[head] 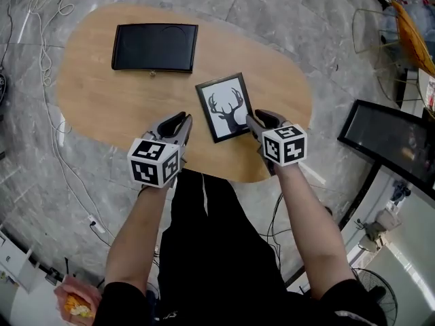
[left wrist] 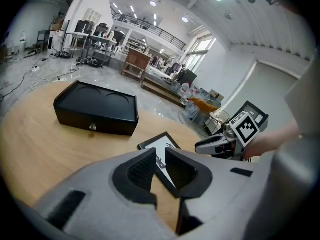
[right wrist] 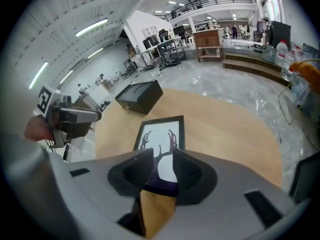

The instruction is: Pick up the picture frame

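Bright overhead light, fisheye-warped edges

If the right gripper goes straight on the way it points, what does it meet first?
Most likely the picture frame: its near edge lies just ahead of the open jaws of the right gripper, flat on the wooden table. Depth is uncertain.

At lower centre the left gripper [left wrist: 160, 156] held its jaws slightly apart, gripping nothing. Beyond the gap lay the picture frame [left wrist: 159, 140], flat on the wooden table [left wrist: 35, 149]. A black box [left wrist: 97, 109] sat at upper left. The right gripper [left wrist: 200, 146] reached in from the right.
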